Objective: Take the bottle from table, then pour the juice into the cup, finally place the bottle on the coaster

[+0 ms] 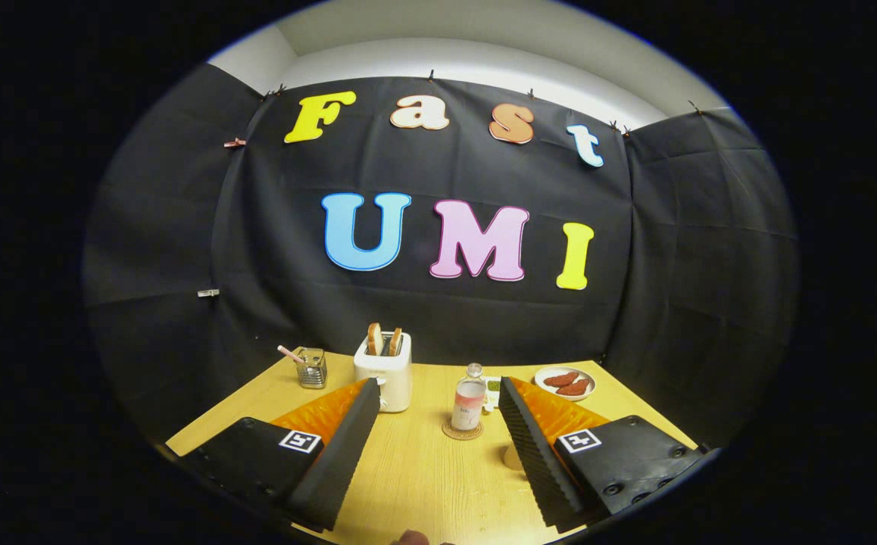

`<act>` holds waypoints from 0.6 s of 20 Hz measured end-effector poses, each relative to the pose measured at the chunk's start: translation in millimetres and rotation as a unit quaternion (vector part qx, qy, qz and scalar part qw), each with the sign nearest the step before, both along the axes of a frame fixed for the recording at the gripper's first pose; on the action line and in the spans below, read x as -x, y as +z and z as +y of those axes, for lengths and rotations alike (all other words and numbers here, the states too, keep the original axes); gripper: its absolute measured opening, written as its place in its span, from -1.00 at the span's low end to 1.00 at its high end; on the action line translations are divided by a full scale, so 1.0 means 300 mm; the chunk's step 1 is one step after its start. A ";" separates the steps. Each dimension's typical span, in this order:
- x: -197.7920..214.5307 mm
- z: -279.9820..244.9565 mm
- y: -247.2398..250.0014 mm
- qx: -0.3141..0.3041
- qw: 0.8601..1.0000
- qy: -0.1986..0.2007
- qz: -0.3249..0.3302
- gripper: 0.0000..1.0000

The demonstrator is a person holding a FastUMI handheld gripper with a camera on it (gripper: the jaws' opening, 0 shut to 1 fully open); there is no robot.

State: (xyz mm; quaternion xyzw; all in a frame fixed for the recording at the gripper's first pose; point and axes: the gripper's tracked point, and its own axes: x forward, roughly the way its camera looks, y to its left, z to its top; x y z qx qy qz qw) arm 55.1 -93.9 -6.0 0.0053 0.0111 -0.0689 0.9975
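Dim booth, overhead light on table [423, 462]; sharp centre, fisheye-bent edges.

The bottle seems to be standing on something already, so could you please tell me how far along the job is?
Looks done: the bottle stands upright on the round coaster, beyond the fingers. In hand: nothing; the tool is open, fingers wide apart and clear of the bottle. The cup is mostly hidden behind the right finger, so I cannot tell whether juice was poured. If it was, nothing is left but to back away.
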 end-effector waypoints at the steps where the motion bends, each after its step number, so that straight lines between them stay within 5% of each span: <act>1: -0.005 -0.004 0.021 0.003 1.000 0.000 -0.007 0.95; 12: -0.010 0.016 0.007 0.035 0.999 0.015 0.016 0.95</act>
